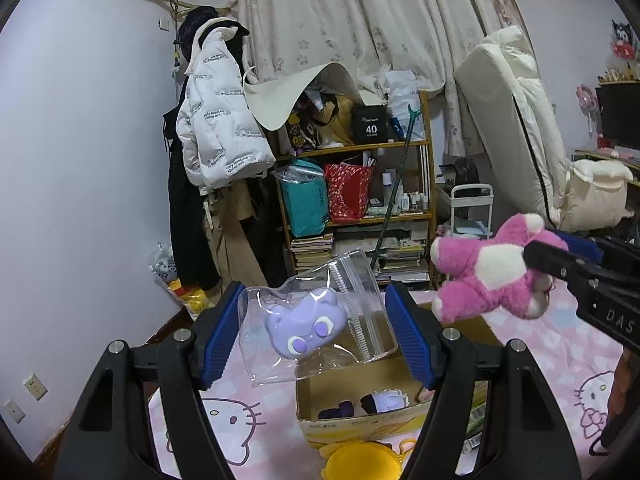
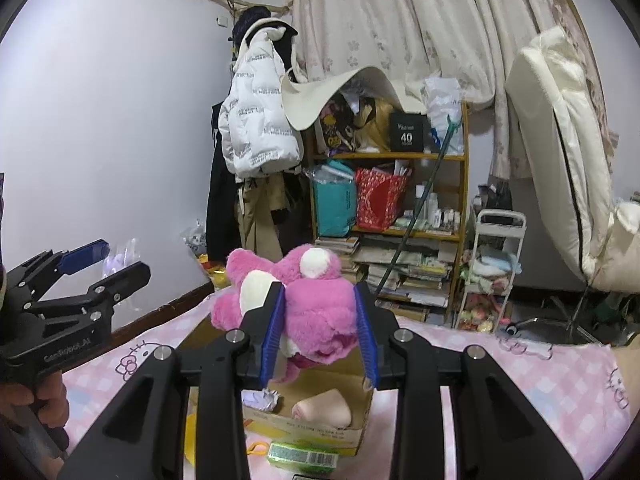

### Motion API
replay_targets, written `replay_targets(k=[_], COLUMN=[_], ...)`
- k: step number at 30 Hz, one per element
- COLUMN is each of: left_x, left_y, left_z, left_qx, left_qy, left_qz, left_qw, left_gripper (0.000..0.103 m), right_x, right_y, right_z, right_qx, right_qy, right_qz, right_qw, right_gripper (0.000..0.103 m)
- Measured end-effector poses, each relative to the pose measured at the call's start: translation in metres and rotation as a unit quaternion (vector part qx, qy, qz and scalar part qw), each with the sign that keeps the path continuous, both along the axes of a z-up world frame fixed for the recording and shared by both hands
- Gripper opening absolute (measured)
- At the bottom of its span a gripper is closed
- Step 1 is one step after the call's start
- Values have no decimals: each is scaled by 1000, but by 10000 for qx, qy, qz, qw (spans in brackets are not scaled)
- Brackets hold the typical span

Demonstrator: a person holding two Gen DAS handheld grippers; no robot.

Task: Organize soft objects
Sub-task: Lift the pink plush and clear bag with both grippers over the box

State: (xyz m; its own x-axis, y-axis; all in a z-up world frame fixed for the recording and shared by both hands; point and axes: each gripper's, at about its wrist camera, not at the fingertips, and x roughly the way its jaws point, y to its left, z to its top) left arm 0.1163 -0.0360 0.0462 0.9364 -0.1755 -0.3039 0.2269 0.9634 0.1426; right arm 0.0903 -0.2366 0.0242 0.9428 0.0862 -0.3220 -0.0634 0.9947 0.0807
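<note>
Pink cartoon-cat bedsheet (image 1: 560, 344) covers the bed in a cluttered bedroom, with a wooden bookshelf (image 2: 464, 200) and pale flowered curtains (image 1: 360, 20) behind. On the sheet sits an open brown cardboard box (image 1: 360, 420) with small soft items inside. Above the box, the right gripper (image 2: 320, 332) clamps a fluffy pink-and-cream plush bear (image 2: 316, 300) between its blue pads, the toy's body bulging forward past the fingertips. Beside it, the left gripper (image 1: 316, 328) pinches a clear plastic zip pouch (image 1: 360, 304) containing a small lilac cat-face toy (image 1: 306, 326); the pouch spans the gap between both blue pads, held over the box's near-left corner.
</note>
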Motion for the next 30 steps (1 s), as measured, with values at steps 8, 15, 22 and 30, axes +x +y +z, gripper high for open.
replay_targets(k=[8,15,22,30], left_x=[19,35,50,60], left_y=[-2,-5,-8,-14], left_z=[-30,-48,-64,-82], left_qx=[-23,-15,47,174], left_qy=[324,592,791,1039], left_qz=[-7,-70,-104,-190], left_qw=[9995,9982,9968,9943], left_gripper=[71,71,71,72], right_x=[19,39,51,59], right_y=[-5,-6,-9,-10], right_z=[-28,-40,-61,-75], right_qx=[201,454,564,431], right_qy=[272,419,689,807], right_qz=[49,231,273,225], right_qw=[9994,9978,9957,9956], right_gripper=[36,37,37,37])
